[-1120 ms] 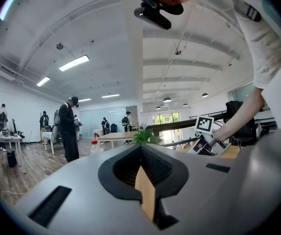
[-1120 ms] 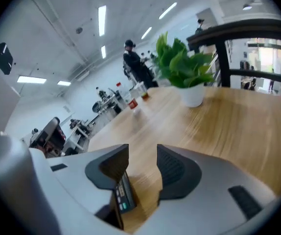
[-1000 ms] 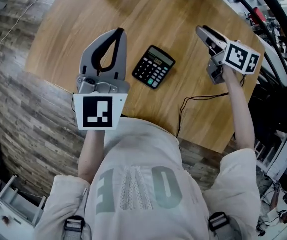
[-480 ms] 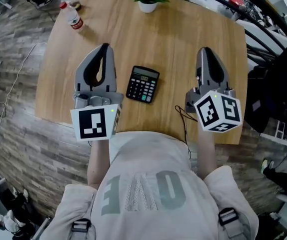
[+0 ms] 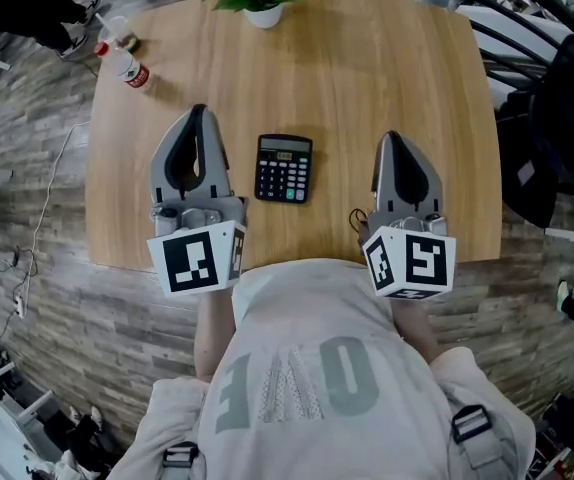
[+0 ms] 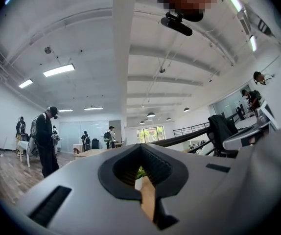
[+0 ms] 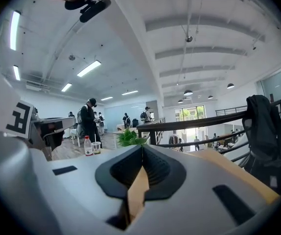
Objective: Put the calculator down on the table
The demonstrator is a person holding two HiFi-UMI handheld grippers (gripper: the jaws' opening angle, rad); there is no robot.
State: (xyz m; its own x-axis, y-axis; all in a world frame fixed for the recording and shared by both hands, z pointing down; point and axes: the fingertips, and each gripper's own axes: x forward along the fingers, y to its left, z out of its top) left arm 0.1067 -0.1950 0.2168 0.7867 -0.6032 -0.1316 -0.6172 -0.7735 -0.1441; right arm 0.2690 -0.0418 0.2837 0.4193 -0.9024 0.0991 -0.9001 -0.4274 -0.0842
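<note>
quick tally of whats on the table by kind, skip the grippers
calculator: 1
potted plant: 1
water bottle: 1
clear cup: 1
black cable: 1
total: 5

The black rectangular calculator [image 5: 283, 168] with pale keys is lying flat, face up, on the wooden table [image 5: 387, 68], near its front edge.
</note>
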